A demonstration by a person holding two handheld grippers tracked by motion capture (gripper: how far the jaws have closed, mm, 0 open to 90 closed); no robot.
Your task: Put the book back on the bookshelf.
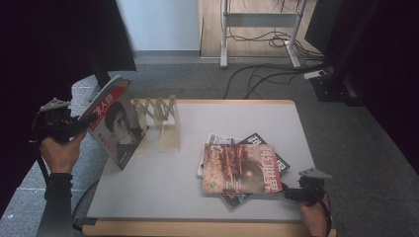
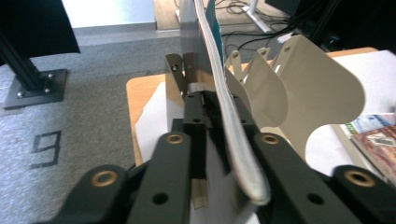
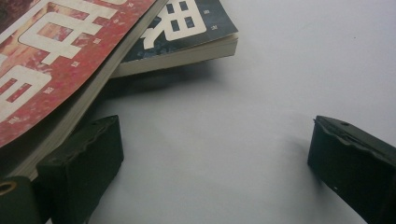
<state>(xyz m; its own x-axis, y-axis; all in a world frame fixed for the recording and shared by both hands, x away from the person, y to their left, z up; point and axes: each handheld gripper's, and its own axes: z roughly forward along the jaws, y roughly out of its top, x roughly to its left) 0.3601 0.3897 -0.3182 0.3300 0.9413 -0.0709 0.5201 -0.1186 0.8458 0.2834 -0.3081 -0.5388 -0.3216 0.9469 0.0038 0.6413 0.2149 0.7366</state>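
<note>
magazine in left gripper, at rack

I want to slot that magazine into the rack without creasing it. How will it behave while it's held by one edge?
The magazine, pinched at one edge by the left hand-held gripper, is thin and already curves in the left gripper view, so it is probably floppy. Its cover looks glossy, so it might slip. Standing tilted by the rack, it would likely fall if released.

High view overlooks the table; gripper views sit close.
</note>
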